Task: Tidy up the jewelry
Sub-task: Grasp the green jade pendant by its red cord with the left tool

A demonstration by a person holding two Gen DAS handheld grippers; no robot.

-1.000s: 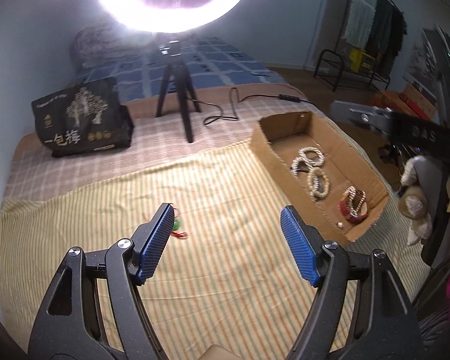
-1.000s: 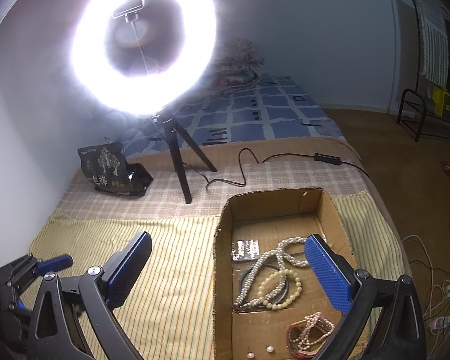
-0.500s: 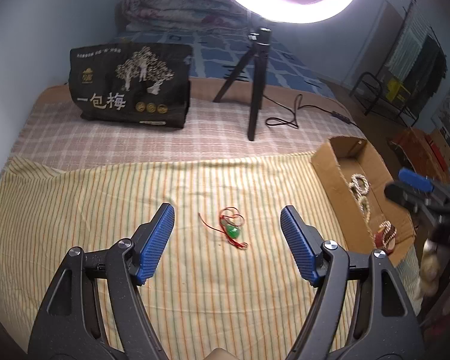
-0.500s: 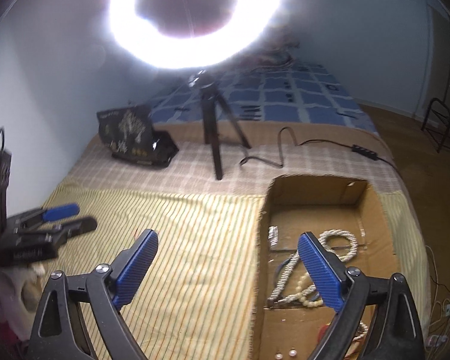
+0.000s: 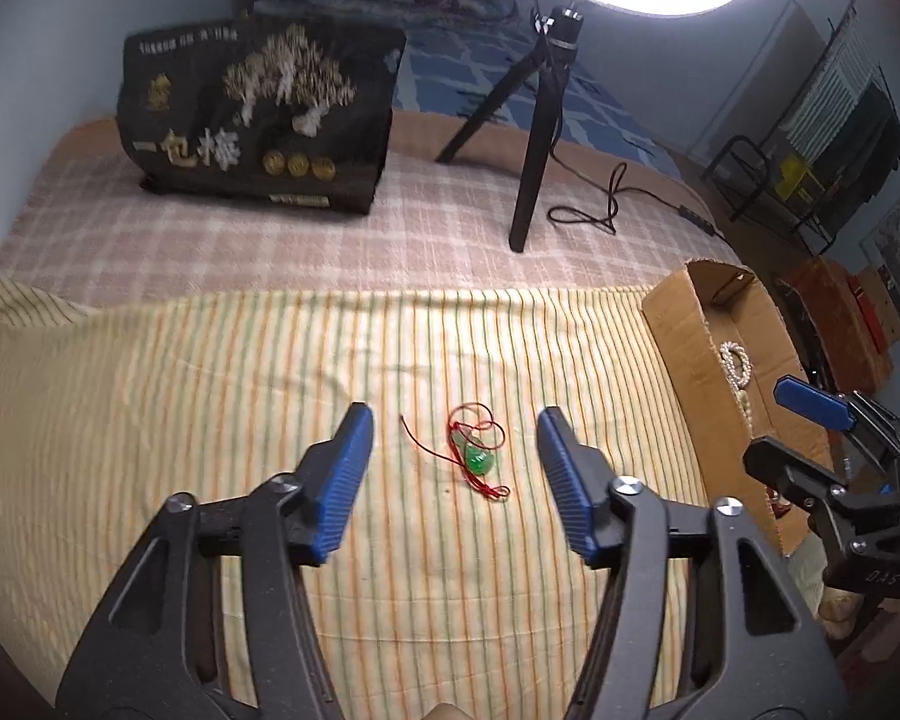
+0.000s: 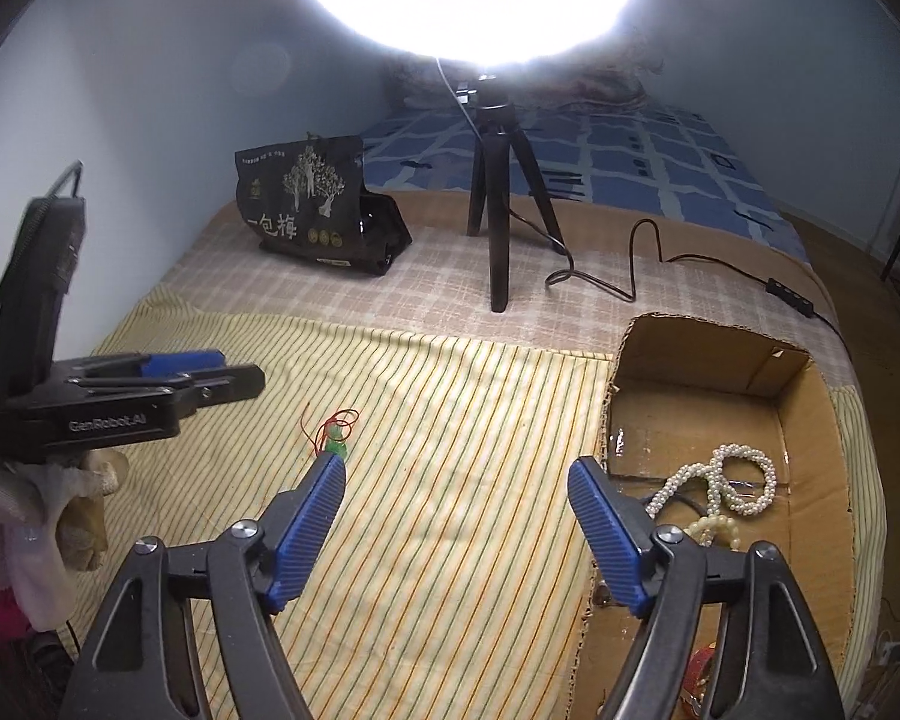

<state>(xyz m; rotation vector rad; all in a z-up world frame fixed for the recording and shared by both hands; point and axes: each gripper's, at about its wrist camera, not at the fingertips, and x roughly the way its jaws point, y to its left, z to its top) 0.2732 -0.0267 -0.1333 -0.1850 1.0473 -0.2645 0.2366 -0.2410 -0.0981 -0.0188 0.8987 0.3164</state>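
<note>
Two handheld grippers with black frames and blue ribbed pads work over a bed covered in a yellow cloth with thin green and orange stripes.

Left gripper: jaws apart and closing, nothing pressed between the pads. Seen along its fingers, the small green bead pendant on a thin red cord lies flat on the striped cloth in the gap between them, untouched. The right wrist view shows this gripper from the side, held in a light knitted glove; its black body reads "GenRobot.AI" in pale letters.

Right gripper: jaws also apart and closing, empty. It hangs over the striped cloth beside the near left wall of the shallow brown cardboard box at the cloth's right edge. Its left pad tip sits just in front of the green pendant (touching or not, cannot tell).

Inside the box: a white pearl-bead strand coiled on the floor, with cream beads below it.

Toward the far edge of the checked blanket stands a black bag printed with a pale tree, three gold medallions and the characters "一包梅". A black tripod carries a bright ring light.
</note>
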